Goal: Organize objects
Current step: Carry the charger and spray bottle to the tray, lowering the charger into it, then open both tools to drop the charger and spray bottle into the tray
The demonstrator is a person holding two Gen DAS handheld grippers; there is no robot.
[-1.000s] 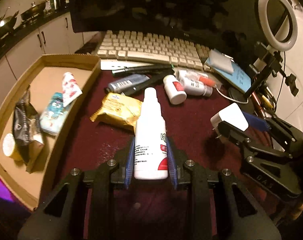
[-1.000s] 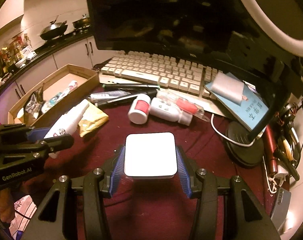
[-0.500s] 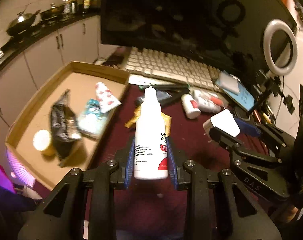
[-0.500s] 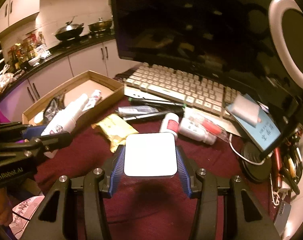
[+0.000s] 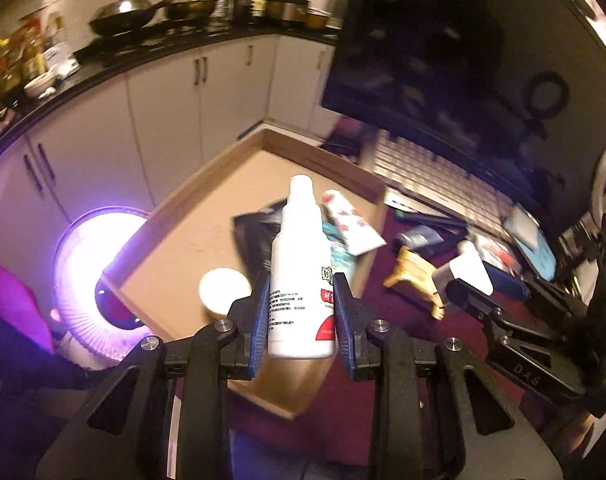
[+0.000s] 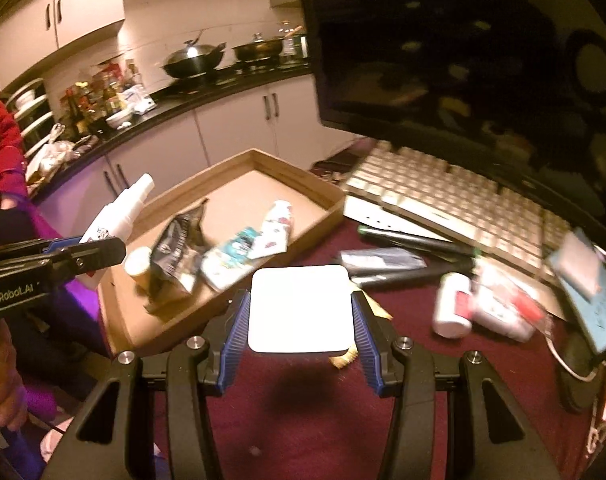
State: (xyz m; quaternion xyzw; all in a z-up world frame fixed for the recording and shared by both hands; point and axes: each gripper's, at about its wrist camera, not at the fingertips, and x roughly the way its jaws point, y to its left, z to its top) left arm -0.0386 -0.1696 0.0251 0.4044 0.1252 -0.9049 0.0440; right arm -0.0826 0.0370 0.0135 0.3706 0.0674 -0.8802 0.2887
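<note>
With the left gripper [image 5: 301, 314] pinching the tall white plastic spray bottle [image 5: 301, 276] above the shallow brown cardboard tray [image 5: 191, 240] and the right gripper [image 6: 299, 330] clamping a flat white square block [image 6: 299, 308] beside that tray, a high release could topple either among the tray's packets.

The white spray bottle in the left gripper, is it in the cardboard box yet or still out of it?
Out: the white spray bottle is clamped in the left gripper, held above the cardboard box.
</note>
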